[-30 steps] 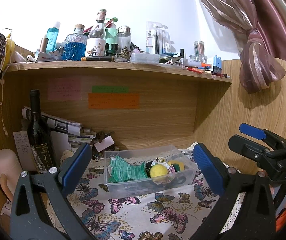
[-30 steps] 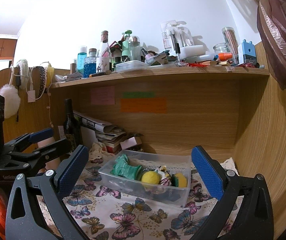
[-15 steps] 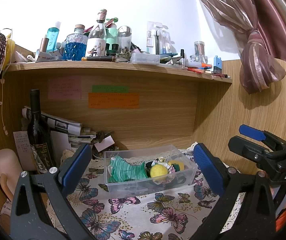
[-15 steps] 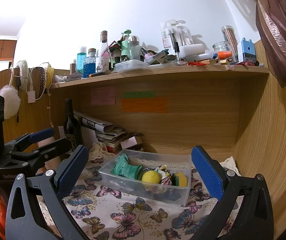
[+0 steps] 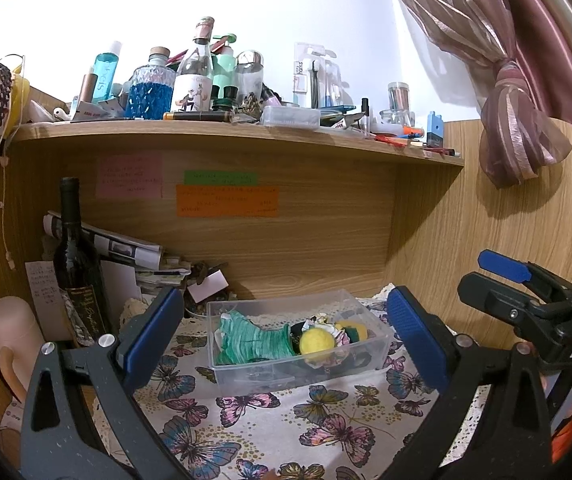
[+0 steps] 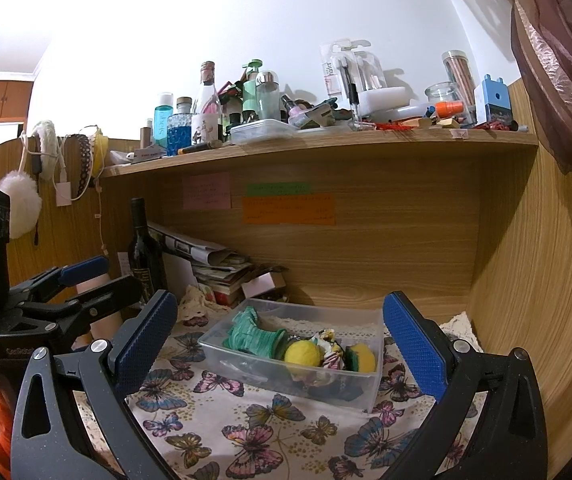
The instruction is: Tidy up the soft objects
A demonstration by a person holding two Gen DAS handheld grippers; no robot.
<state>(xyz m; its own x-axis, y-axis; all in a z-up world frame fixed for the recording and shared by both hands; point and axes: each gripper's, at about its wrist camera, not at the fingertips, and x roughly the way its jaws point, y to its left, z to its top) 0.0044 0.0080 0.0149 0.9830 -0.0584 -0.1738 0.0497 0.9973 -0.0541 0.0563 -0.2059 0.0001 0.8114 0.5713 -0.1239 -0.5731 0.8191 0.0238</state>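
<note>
A clear plastic bin (image 5: 245, 372) (image 6: 221, 358) sits on the butterfly cloth under the shelf. In it lie a green knitted cloth (image 5: 251, 342) (image 6: 253, 336), a yellow ball (image 5: 318, 340) (image 6: 302, 354), a patterned scrunchie (image 5: 322, 322) (image 6: 332, 344) and a yellow-green sponge (image 5: 356, 330) (image 6: 362, 358). My left gripper (image 5: 283, 338) is open and empty, held back from the bin. My right gripper (image 6: 279, 340) is open and empty, also back from the bin. Each gripper shows at the side of the other's view.
A dark wine bottle (image 5: 75, 268) (image 6: 143, 252), rolled newspapers (image 5: 125, 246) and stacked papers (image 6: 225, 276) stand at the back left. A pink cylinder (image 5: 13, 328) is at the far left. The upper shelf (image 5: 245, 128) is crowded with bottles. Wooden wall on the right (image 6: 526, 280).
</note>
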